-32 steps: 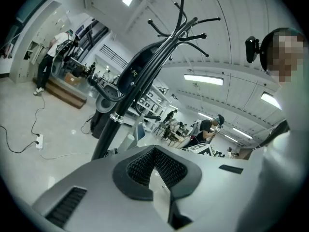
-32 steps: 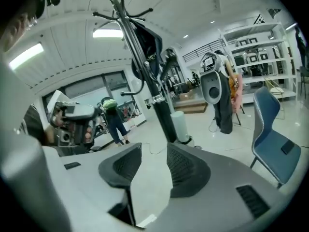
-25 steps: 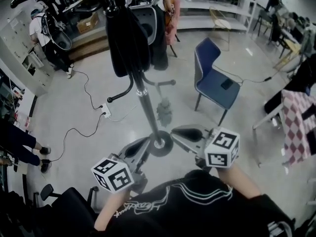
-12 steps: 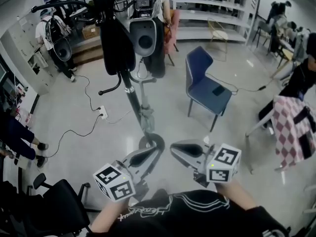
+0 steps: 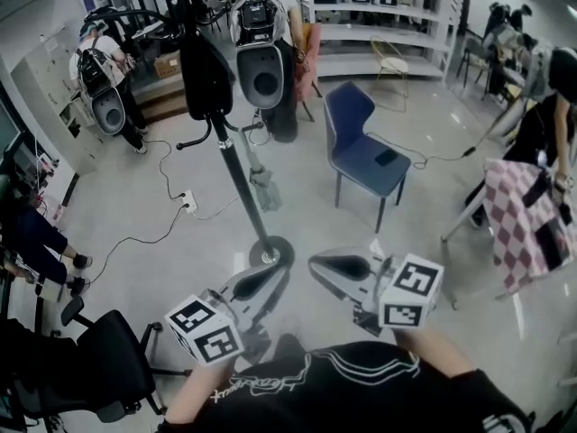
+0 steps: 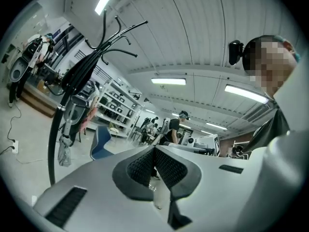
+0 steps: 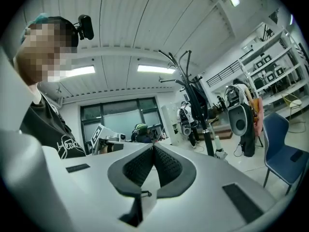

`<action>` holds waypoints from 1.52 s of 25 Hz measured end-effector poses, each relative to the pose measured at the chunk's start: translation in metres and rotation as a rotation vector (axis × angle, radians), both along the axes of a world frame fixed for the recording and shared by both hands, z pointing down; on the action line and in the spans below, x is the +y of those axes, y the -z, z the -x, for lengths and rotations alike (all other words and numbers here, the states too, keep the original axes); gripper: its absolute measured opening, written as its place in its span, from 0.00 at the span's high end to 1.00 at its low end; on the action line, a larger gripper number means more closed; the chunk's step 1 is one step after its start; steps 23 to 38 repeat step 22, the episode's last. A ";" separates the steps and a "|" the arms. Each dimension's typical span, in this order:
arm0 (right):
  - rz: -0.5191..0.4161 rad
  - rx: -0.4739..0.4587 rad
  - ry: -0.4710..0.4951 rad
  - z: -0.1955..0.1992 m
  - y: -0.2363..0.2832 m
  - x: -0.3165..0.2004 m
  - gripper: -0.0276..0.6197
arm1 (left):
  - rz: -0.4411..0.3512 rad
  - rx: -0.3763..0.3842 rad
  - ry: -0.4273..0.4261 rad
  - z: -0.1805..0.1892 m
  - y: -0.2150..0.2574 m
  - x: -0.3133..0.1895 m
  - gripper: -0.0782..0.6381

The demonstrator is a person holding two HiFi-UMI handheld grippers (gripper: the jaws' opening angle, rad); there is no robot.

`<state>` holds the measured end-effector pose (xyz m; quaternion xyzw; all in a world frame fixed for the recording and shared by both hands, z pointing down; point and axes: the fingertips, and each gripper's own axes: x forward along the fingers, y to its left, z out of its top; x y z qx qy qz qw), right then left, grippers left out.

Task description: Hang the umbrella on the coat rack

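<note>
Far left: black wheeled office chair point(image 5: 104, 368) on the grey floor; beyond it, a white power strip point(image 5: 189, 205) with black cable

Left of centre: tall black metal coat rack point(image 5: 236, 180), upright on a round base. The black folded umbrella point(image 5: 206, 72) hangs on it just below the top hooks, against the pole, curved handle at its lower end

Centre, low: grey left gripper point(image 5: 279, 271), jaws closed pad to pad, nothing between them. Beside it, grey right gripper point(image 5: 314, 263), jaws likewise together and empty. Both are held close to the person's chest, well apart from the umbrella

Right of centre: blue padded chair point(image 5: 361, 147)

Far right: red-and-white checked cloth point(image 5: 512, 233) draped over a frame
</note>
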<state>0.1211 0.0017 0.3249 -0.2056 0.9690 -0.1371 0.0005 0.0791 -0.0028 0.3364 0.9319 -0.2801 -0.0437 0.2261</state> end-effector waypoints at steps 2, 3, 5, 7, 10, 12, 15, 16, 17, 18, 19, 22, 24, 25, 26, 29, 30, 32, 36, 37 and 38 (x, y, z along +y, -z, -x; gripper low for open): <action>0.004 0.001 0.008 -0.003 0.000 0.014 0.94 | -0.012 -0.006 0.000 -0.005 0.003 0.014 0.89; 0.003 0.000 0.009 -0.006 -0.001 0.019 0.94 | -0.016 -0.008 0.000 -0.007 0.004 0.019 0.89; -0.004 -0.007 0.009 -0.014 0.000 0.027 0.94 | -0.023 -0.012 0.001 -0.014 0.004 0.028 0.89; -0.014 -0.015 0.007 -0.021 0.003 0.033 0.94 | -0.029 -0.016 -0.002 -0.020 0.004 0.033 0.89; -0.012 -0.017 0.002 -0.026 0.002 0.042 0.94 | -0.038 -0.037 -0.023 -0.029 0.002 0.044 0.89; -0.004 -0.018 0.002 -0.028 -0.002 0.047 0.94 | -0.053 -0.067 -0.038 -0.034 -0.002 0.050 0.89; -0.002 -0.014 0.000 -0.029 -0.006 0.050 0.94 | -0.056 -0.080 -0.047 -0.038 -0.005 0.051 0.89; -0.004 -0.012 -0.003 -0.030 -0.006 0.050 0.94 | -0.051 -0.075 -0.047 -0.039 -0.005 0.051 0.89; -0.004 -0.011 -0.006 -0.032 -0.006 0.049 0.94 | -0.047 -0.069 -0.046 -0.040 -0.004 0.050 0.89; -0.003 -0.010 -0.008 -0.034 -0.006 0.049 0.94 | -0.044 -0.066 -0.045 -0.041 -0.004 0.049 0.89; -0.002 -0.010 -0.011 -0.036 -0.005 0.049 0.94 | -0.043 -0.066 -0.045 -0.041 -0.004 0.049 0.89; -0.003 -0.009 -0.016 -0.040 -0.002 0.048 0.94 | -0.041 -0.069 -0.044 -0.044 -0.003 0.048 0.89; -0.003 -0.009 -0.016 -0.040 -0.002 0.048 0.94 | -0.041 -0.069 -0.044 -0.044 -0.003 0.048 0.89; -0.003 -0.009 -0.016 -0.040 -0.002 0.048 0.94 | -0.041 -0.069 -0.044 -0.044 -0.003 0.048 0.89; -0.003 -0.009 -0.016 -0.040 -0.002 0.048 0.94 | -0.041 -0.069 -0.044 -0.044 -0.003 0.048 0.89; -0.003 -0.009 -0.016 -0.040 -0.002 0.048 0.94 | -0.041 -0.069 -0.044 -0.044 -0.003 0.048 0.89; -0.003 -0.009 -0.016 -0.040 -0.002 0.048 0.94 | -0.041 -0.069 -0.044 -0.044 -0.003 0.048 0.89; -0.003 -0.009 -0.016 -0.040 -0.002 0.048 0.94 | -0.041 -0.069 -0.044 -0.044 -0.003 0.048 0.89; -0.003 -0.009 -0.016 -0.040 -0.002 0.048 0.94 | -0.041 -0.069 -0.044 -0.044 -0.003 0.048 0.89; -0.003 -0.009 -0.016 -0.040 -0.002 0.048 0.94 | -0.041 -0.069 -0.044 -0.044 -0.003 0.048 0.89; -0.003 -0.009 -0.016 -0.040 -0.002 0.048 0.94 | -0.041 -0.069 -0.044 -0.044 -0.003 0.048 0.89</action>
